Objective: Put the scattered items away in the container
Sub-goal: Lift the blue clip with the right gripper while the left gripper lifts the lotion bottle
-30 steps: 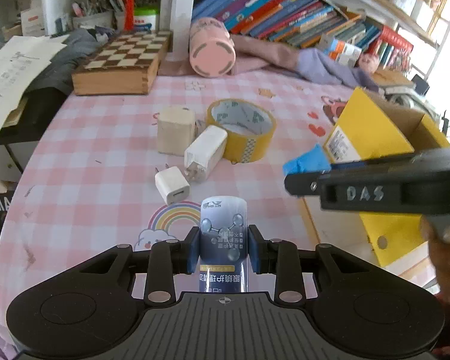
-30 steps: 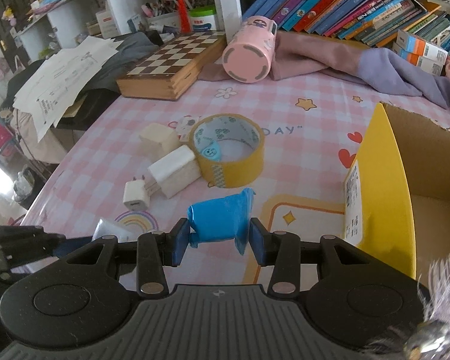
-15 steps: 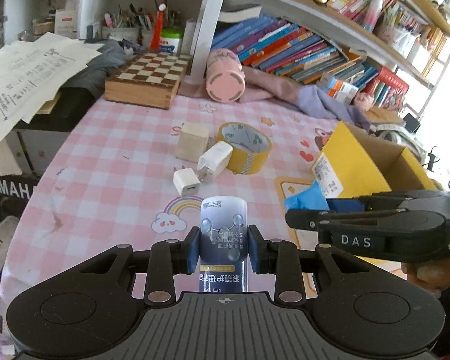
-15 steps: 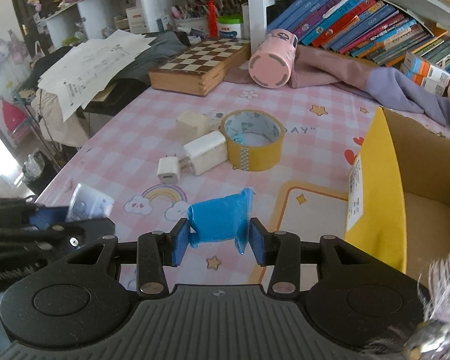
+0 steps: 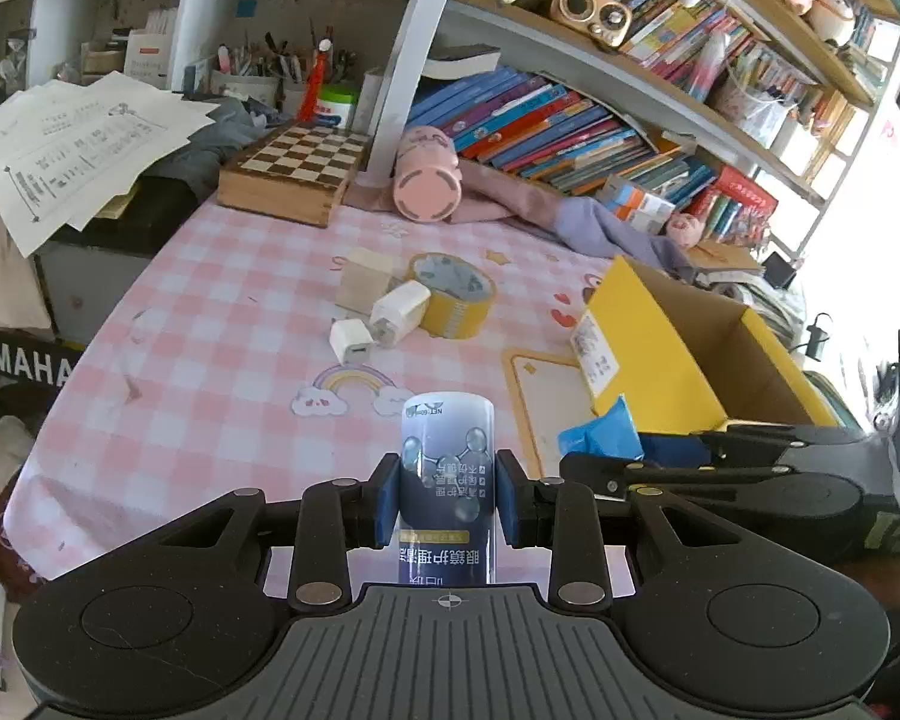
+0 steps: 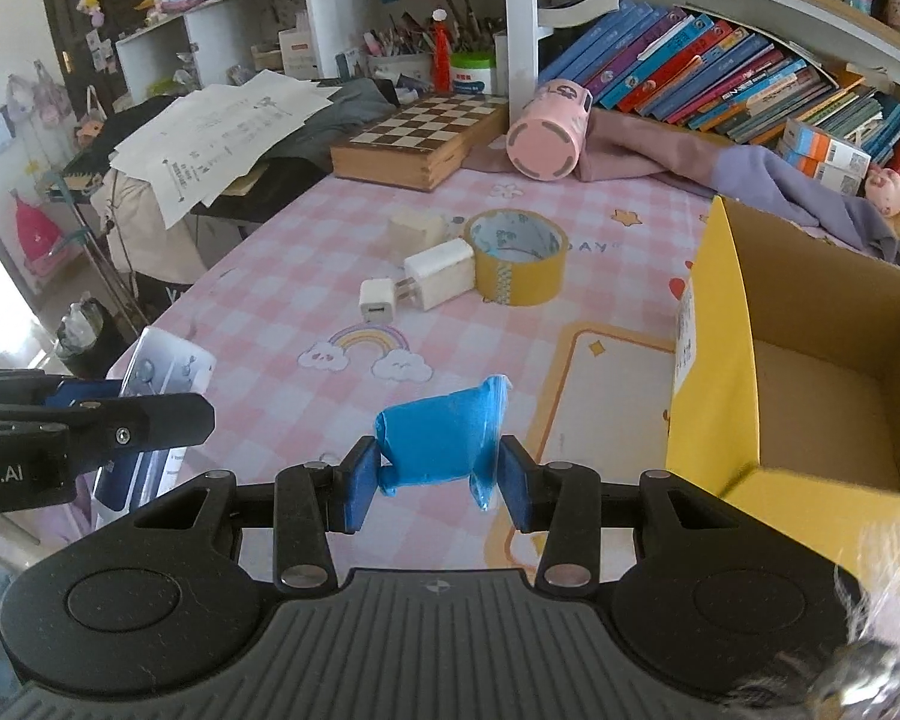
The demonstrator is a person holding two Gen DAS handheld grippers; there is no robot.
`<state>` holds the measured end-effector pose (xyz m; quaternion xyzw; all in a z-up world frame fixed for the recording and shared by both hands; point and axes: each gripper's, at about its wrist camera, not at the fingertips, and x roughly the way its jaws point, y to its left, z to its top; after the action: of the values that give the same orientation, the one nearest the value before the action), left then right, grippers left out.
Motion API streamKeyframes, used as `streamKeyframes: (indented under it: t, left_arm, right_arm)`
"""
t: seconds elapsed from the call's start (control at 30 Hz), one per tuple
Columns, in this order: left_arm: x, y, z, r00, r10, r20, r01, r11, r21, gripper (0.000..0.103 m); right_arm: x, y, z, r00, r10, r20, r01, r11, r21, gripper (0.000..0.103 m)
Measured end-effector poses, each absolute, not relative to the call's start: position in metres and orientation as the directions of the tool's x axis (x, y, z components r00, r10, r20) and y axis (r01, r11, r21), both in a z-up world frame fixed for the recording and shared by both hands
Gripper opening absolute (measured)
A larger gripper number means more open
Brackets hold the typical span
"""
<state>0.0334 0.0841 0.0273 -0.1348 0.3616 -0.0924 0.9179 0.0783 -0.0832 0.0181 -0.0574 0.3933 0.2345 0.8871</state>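
Observation:
My left gripper (image 5: 447, 501) is shut on a dark blue and white bottle (image 5: 448, 468), held above the near part of the pink checked table. My right gripper (image 6: 432, 474) is shut on a blue plastic packet (image 6: 438, 441). That packet (image 5: 600, 435) also shows at the right of the left wrist view, and the bottle (image 6: 156, 396) at the left of the right wrist view. The yellow cardboard box (image 6: 714, 360) stands open at the right, beside the right gripper. On the table lie a roll of yellow tape (image 6: 519, 264), two white chargers (image 6: 441, 273) (image 6: 379, 300) and a cream block (image 6: 414, 228).
A wooden chessboard box (image 5: 294, 171) and a pink cup on its side (image 5: 427, 183) sit at the back, with purple cloth (image 6: 780, 180) and rows of books behind. Loose paper sheets (image 5: 78, 150) overhang the far left. The table edge drops off at the left.
Both grippers have pulled back and risen with their loads, so the table items look smaller and farther. The grips are unchanged.

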Motion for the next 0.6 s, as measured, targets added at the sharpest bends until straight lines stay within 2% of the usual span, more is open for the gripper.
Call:
streamKeyframes:
  t: [0.6]
  left_arm:
    - [-0.015,0.059,0.029,0.694,-0.368,-0.619,0.184,0.922,-0.341,0.031]
  right_arm:
    - [0.009,-0.117,0.019,0.629,0.309,-0.713,-0.355,0.93,0.09,0.04]
